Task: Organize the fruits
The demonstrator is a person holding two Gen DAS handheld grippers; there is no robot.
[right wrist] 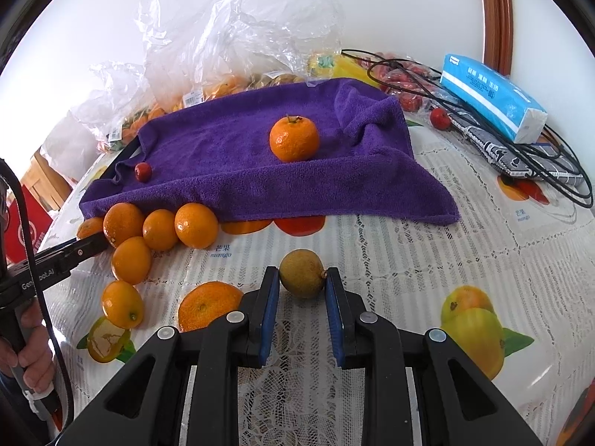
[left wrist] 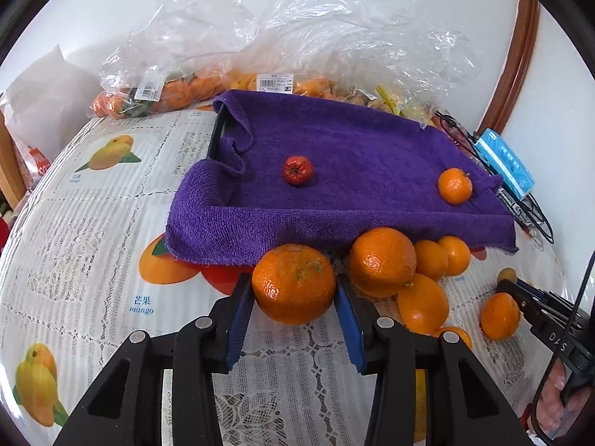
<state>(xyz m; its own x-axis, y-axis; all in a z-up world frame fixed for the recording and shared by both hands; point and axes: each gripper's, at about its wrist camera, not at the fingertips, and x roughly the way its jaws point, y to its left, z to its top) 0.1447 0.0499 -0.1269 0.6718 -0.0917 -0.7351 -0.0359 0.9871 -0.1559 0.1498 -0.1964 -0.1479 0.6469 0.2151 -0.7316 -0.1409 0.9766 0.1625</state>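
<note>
Orange [left wrist: 293, 284]: round, dimpled, glossy, in left gripper [left wrist: 293, 293].

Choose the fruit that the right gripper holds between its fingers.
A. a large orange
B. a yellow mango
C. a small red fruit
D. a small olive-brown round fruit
D: in the right wrist view the right gripper has its blue pads closed against the sides of the small olive-brown fruit above the tablecloth.

Plain white wall [right wrist: 409, 7] behind the desk, evenly daylit. Curved brown wooden frame [right wrist: 496, 11] on the wall near the desk's far right edge. Desk [right wrist: 427, 223] covered with white lace-pattern cloth printed with mangoes. Wooden furniture [left wrist: 9, 171] beyond its left edge.
</note>
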